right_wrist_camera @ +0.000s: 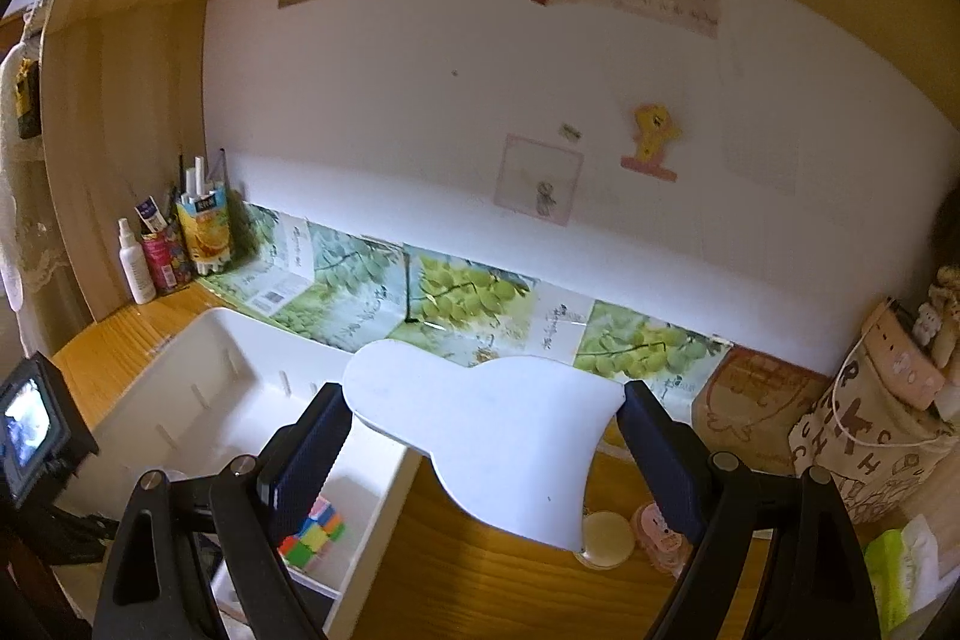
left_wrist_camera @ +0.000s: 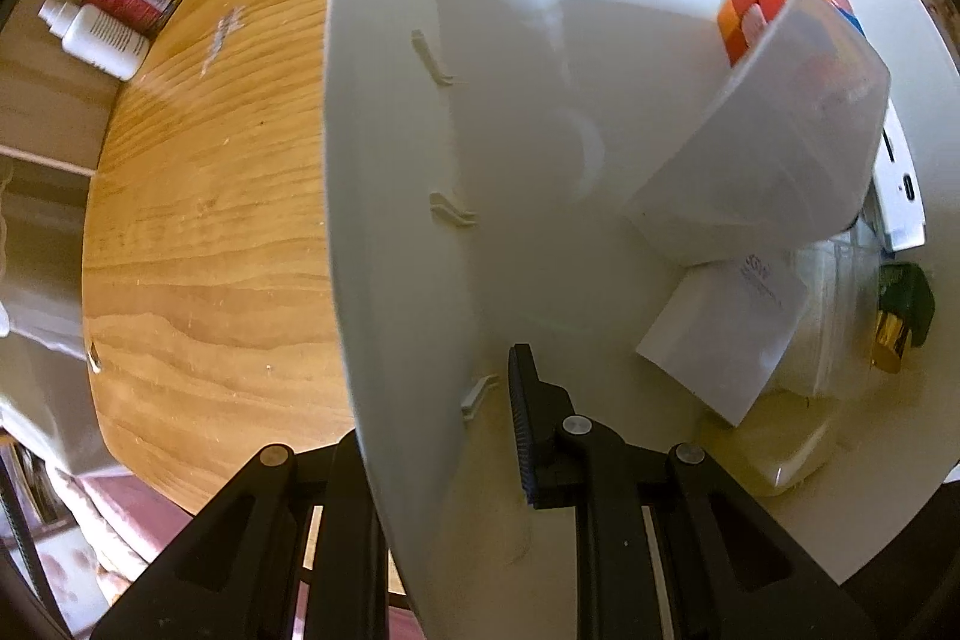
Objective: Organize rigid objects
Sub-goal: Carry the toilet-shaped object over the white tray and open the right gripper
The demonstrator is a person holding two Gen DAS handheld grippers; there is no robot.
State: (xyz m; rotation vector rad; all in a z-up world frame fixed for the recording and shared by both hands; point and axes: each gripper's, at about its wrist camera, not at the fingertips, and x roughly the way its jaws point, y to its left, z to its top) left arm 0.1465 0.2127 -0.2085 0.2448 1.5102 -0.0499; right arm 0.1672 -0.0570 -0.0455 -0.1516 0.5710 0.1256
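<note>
Bin steadied, lid carried
Left gripper (left_wrist_camera: 432, 400) pinches white bin (left_wrist_camera: 396, 196) wall (anchoring it); right gripper (right_wrist_camera: 486, 412) clamps white lid (right_wrist_camera: 480, 430) widthwise

The left tongs (left_wrist_camera: 432, 436) point straight down, jaws drawn close together and clamped across the thin wall of the white bin (left_wrist_camera: 384, 220). The right tongs (right_wrist_camera: 486, 436) angle downward, jaws spread wide, both pads pressing the edges of the white flat piece (right_wrist_camera: 480, 430).
</note>
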